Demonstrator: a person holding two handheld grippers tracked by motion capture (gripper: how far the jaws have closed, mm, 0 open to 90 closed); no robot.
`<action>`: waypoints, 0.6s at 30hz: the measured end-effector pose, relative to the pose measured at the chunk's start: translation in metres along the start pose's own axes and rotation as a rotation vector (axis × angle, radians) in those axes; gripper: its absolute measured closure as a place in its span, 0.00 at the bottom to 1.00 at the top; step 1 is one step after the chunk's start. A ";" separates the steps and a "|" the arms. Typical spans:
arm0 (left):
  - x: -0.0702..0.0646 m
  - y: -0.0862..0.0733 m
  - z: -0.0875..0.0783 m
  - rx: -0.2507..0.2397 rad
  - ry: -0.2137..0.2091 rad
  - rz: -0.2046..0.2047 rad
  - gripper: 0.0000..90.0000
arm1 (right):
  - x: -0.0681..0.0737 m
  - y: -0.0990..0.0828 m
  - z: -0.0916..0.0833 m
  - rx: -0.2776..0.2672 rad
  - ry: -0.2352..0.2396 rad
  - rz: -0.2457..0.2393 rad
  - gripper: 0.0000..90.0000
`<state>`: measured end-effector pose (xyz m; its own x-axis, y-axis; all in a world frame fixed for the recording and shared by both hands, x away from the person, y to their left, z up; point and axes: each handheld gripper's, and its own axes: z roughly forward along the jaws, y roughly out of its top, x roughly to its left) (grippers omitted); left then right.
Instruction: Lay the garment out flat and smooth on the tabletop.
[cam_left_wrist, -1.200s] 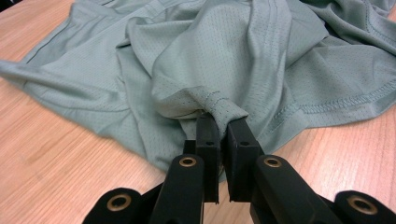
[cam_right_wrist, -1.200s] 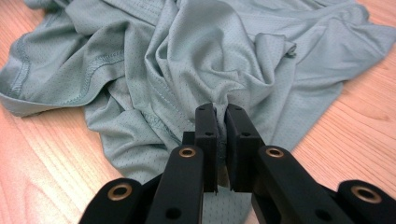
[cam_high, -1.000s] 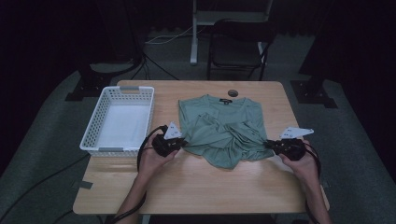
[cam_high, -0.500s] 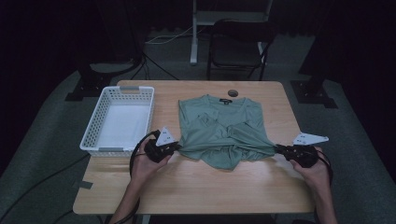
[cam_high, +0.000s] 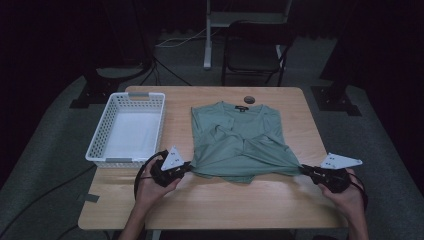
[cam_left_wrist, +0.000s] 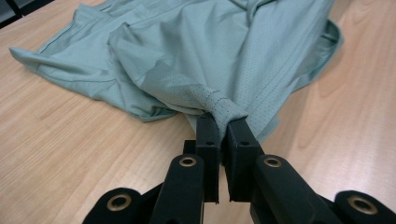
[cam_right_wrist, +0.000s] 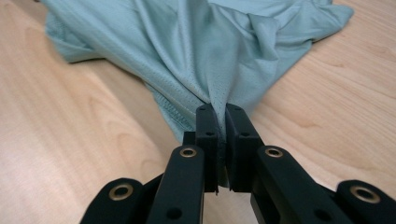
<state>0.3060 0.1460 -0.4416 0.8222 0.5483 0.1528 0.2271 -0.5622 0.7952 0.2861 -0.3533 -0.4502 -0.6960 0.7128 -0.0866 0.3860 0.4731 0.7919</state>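
A pale green mesh T-shirt lies on the wooden table, collar at the far side, its lower part bunched and pulled wide. My left gripper is shut on the shirt's left lower corner; in the left gripper view the fabric is pinched into a twisted tip between the black jaws. My right gripper is shut on the right lower corner, and in the right gripper view the stretched cloth runs straight into the closed jaws. A hand holds each gripper near the table's front edge.
A white plastic basket stands at the table's left, just beyond my left gripper. A small dark round object lies by the far edge, behind the collar. A chair and stand legs are behind the table. Bare wood runs along the front.
Both grippers have moved outward and a little toward the front edge, drawing the shirt's lower corners apart. The hem is now stretched wider than a second ago.
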 end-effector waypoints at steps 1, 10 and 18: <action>-0.002 0.000 -0.002 -0.003 -0.004 0.001 0.96 | 0.002 -0.001 -0.001 0.002 0.001 -0.003 0.94; -0.017 -0.004 -0.008 0.002 -0.026 0.016 0.96 | 0.013 -0.014 -0.010 0.013 0.008 -0.004 0.94; -0.032 -0.009 -0.018 0.006 -0.051 0.029 0.96 | 0.027 -0.023 -0.019 0.022 0.031 -0.019 0.94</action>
<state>0.2684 0.1442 -0.4431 0.8540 0.4997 0.1451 0.2060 -0.5807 0.7876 0.2473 -0.3549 -0.4594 -0.7217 0.6873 -0.0825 0.3855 0.4980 0.7768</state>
